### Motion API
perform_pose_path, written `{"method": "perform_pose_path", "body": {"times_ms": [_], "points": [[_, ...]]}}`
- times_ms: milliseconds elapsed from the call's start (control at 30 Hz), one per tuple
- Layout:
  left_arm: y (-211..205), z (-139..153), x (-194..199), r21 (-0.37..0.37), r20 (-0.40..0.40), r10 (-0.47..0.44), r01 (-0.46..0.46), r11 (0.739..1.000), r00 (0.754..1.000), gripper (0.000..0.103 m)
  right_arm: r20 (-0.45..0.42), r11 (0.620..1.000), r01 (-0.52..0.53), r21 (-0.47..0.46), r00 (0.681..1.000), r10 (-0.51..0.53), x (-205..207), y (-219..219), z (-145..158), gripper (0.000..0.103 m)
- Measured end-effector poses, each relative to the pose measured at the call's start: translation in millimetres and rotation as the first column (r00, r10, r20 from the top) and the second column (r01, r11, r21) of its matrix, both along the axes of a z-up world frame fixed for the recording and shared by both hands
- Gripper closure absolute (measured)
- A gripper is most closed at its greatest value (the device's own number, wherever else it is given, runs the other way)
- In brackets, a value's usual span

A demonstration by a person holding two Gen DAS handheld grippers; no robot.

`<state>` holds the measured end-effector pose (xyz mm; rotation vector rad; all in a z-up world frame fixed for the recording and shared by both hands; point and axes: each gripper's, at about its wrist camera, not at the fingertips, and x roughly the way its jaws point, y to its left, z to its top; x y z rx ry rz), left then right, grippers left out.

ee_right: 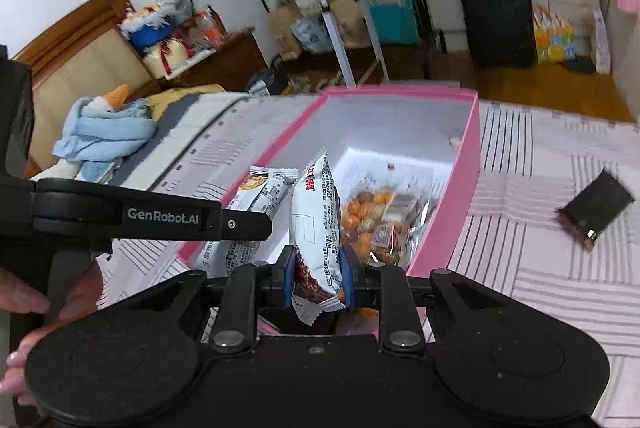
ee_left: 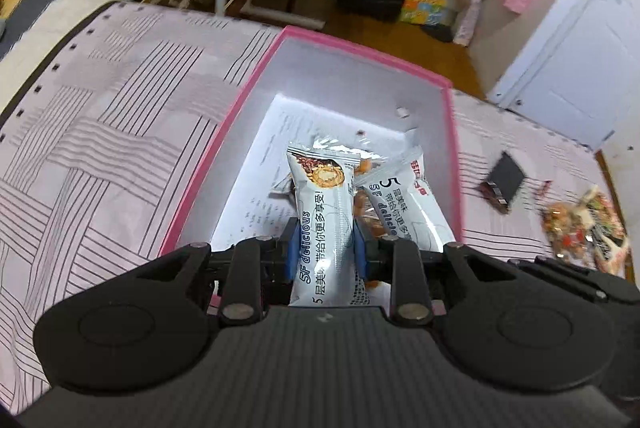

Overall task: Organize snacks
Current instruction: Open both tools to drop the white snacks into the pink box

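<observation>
A pink box (ee_left: 240, 96) with a white inside sits open on the striped bedspread; it also shows in the right wrist view (ee_right: 468, 164). My left gripper (ee_left: 325, 252) is shut on a white snack bar (ee_left: 324, 196) and holds it over the box's near end. My right gripper (ee_right: 318, 270) is shut on a second white snack bar (ee_right: 316, 212), held upright over the box. The left gripper's bar (ee_right: 256, 196) shows beside it. A clear bag of orange and brown snacks (ee_right: 376, 220) lies in the box.
A small dark packet (ee_left: 504, 180) lies on the bedspread right of the box, also in the right wrist view (ee_right: 596, 208). A snack bag (ee_left: 584, 228) lies at the far right. A blue towel with a toy goose (ee_right: 104, 136) lies left. A suitcase (ee_right: 496, 12) stands behind.
</observation>
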<state>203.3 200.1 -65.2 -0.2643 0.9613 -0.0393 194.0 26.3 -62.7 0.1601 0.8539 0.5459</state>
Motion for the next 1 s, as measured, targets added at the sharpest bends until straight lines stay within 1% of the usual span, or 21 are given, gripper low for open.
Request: {"method": "perform_pose_path", "body": {"times_ms": [100,167,233,267,333,400,467,533,633,700,733,833,933,1000], "points": [[-3.0,-14.5,5.5,0.026,-0.031,0.011,-0.010,1.000,0.999,0.076,0.004,1.000,-0.010,-0.029,1.000,0.010,5.3,7.4,-11.0,0.074],[-6.1,-19.5,8.2,0.049,-0.046,0.011,-0.009,0.999,0.999,0.072,-0.007,0.999,-0.027,-0.019,1.000,0.027,6.7,8.9,-16.0,0.071],[-7.8,-20.2,7.3,0.063,-0.042,0.006,-0.004,0.998,0.999,0.072,-0.020,0.997,-0.072,0.002,0.997,0.072,5.2,7.5,-17.1,0.064],[-7.8,-18.7,5.8,0.063,-0.038,0.004,-0.002,0.998,0.999,0.072,-0.013,0.996,-0.085,0.009,0.996,0.085,1.5,4.0,-14.3,0.061],[-8.2,-12.4,0.0,0.060,-0.021,0.004,-0.002,0.998,1.000,0.064,0.029,0.995,-0.102,0.003,0.994,0.102,-8.5,-6.2,-3.1,0.055],[-8.8,-3.9,-6.3,0.054,-0.010,0.004,-0.003,0.999,1.000,0.064,0.066,0.993,-0.119,-0.008,0.991,0.119,-15.0,-16.4,11.6,0.054],[-9.8,4.6,-11.7,0.040,-0.005,-0.005,0.005,0.999,1.000,0.064,0.105,0.991,-0.125,-0.039,0.986,0.128,-25.4,-34.1,30.1,0.051],[-16.0,16.8,-20.3,0.036,0.003,-0.021,0.021,0.999,1.000,0.064,0.153,0.993,-0.100,-0.064,0.982,0.109,-35.5,-57.0,50.3,0.048],[-30.9,37.5,-33.6,0.048,0.027,-0.065,0.064,0.997,0.997,0.062,0.205,0.997,-0.039,-0.068,0.977,0.052,-46.9,-95.0,74.4,0.043],[-44.6,51.3,-41.9,0.053,0.047,-0.104,0.101,0.993,0.994,0.062,0.243,0.997,0.007,-0.071,0.970,0.010,-55.2,-121.0,88.7,0.042],[-52.1,57.5,-45.7,0.055,0.057,-0.125,0.122,0.991,0.991,0.062,0.266,0.997,0.033,-0.076,0.964,-0.012,-60.7,-133.4,94.8,0.041],[-78.9,74.7,-55.0,0.051,0.081,-0.184,0.180,0.982,0.980,0.062,0.344,0.989,0.110,-0.094,0.936,-0.071,-79.0,-168.9,110.6,0.025],[-106.3,85.7,-60.7,0.019,0.095,-0.240,0.239,0.971,0.966,0.058,0.399,0.978,0.168,-0.121,0.910,-0.107,-91.2,-200.7,119.5,0.023],[-126.3,89.6,-63.0,0.007,0.099,-0.275,0.275,0.961,0.956,0.056,0.419,0.974,0.190,-0.124,0.900,-0.122,-97.9,-221.1,121.9,0.020]]}}
